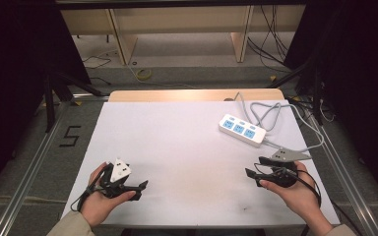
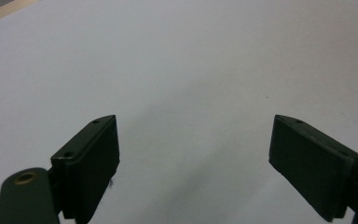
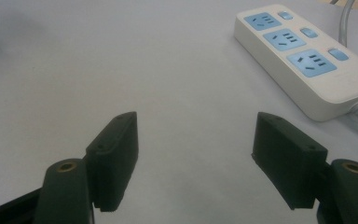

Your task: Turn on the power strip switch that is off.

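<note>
two grippers on the go here, and nothing in either of them yet. biggest thing first: the white table sheet covers nearly the whole work area and it's bare except for one item. that item is the white power strip with three blue sockets, sitting on the far right part of the sheet, its grey cable looping off behind it towards the back edge.

my right gripper is near the front right, well short of the strip, jaws spread wide with only sheet between them. in the right gripper view the strip lies ahead and off to the right, so i'm not lined up on it. the left gripper sits low at the front left, well apart from everything, jaws also wide and empty.

my read is that the step in hand is the reach for the strip. to do it well i'd swing the right gripper round until the body sits square between the jaws, then come in across its short width rather than along its length. i'd aim for the plain end away from the cable, stay off the little blue switches, and keep low so the pads meet the sides rather than skate over the top.
</note>
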Available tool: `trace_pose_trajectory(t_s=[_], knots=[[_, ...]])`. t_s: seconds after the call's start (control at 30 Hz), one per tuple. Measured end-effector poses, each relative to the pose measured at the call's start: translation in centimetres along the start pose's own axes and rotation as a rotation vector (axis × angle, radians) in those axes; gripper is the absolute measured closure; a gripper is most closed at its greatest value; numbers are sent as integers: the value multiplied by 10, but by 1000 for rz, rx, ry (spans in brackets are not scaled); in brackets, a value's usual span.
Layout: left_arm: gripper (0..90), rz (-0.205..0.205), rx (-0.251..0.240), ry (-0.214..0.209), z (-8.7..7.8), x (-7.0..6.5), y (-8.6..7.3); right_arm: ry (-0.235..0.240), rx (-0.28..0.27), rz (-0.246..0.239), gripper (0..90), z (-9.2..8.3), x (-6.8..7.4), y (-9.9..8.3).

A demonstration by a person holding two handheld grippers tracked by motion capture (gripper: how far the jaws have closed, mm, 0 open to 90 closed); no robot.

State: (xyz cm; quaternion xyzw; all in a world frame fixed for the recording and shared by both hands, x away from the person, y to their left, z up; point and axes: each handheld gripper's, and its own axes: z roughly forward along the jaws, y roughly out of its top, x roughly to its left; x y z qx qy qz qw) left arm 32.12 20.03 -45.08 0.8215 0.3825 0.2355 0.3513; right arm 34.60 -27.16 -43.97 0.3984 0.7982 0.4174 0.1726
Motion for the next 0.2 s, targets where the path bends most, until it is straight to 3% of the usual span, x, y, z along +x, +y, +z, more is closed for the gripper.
trace_pose_trajectory(t_s=[0.2], knots=[[156, 4, 0, -4, 1, 0, 1, 5, 0, -4, 313, -1, 2, -2]])
